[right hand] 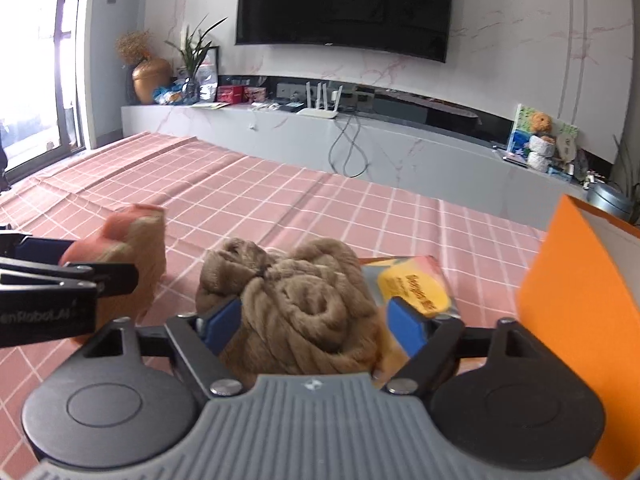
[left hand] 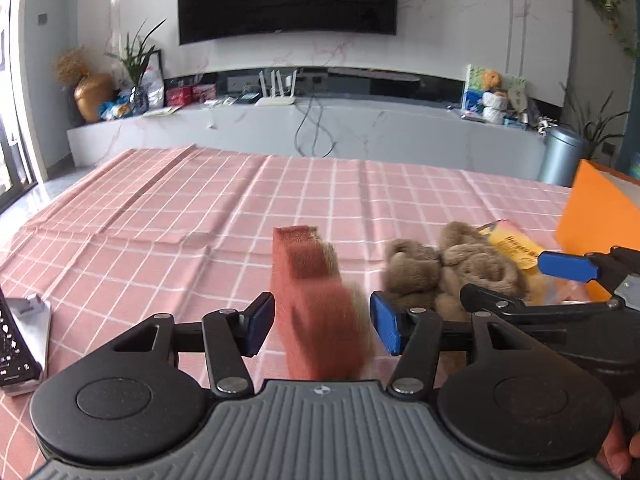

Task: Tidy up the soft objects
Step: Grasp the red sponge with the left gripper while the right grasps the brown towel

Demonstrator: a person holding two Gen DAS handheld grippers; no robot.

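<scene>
A red and beige sponge [left hand: 316, 300] stands on edge on the pink checked tablecloth [left hand: 160, 220], between the open jaws of my left gripper [left hand: 322, 326]; the blue pads stand a little apart from it. It also shows in the right wrist view [right hand: 132, 248]. A brown plush bundle [right hand: 296, 304] lies between the open jaws of my right gripper [right hand: 314, 326], with the pads at its sides. The bundle also shows in the left wrist view [left hand: 452, 268], with the right gripper's fingers [left hand: 568, 266] beside it.
A yellow packet [right hand: 416, 284] lies right behind the plush bundle. An orange box [right hand: 580, 300] stands at the right edge of the table. A dark perforated object [left hand: 16, 340] lies at the left. A TV bench with clutter runs beyond the table.
</scene>
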